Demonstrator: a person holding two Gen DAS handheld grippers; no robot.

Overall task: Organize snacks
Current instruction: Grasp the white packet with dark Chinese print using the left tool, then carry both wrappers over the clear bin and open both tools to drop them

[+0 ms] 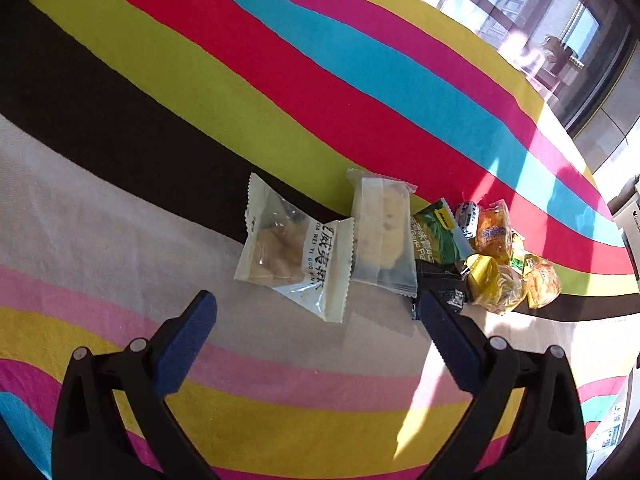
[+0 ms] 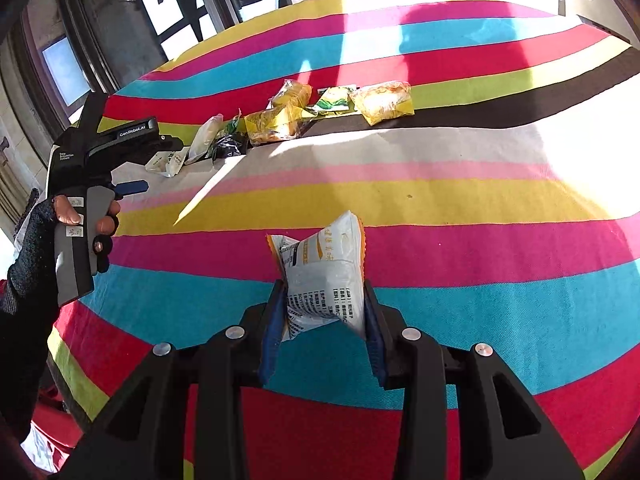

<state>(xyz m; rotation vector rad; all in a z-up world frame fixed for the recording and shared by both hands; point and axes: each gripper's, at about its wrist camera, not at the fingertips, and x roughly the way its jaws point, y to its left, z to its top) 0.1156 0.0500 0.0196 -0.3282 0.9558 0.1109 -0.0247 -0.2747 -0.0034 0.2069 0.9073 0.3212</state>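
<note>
My right gripper is shut on a white snack packet with orange edges, held above the striped tablecloth. My left gripper stands open just short of a clear packet with a pale pastry; a second pale packet lies beside it. Past these sit a green packet and several yellow and orange snack packs. The right wrist view shows the left gripper in a gloved hand at the left, near the row of snacks across the cloth.
A black packet lies by the left gripper's right finger. Windows and frames border the table's far edge. A white box stands beyond the table at upper right. Sunlight and shadow bands cross the cloth.
</note>
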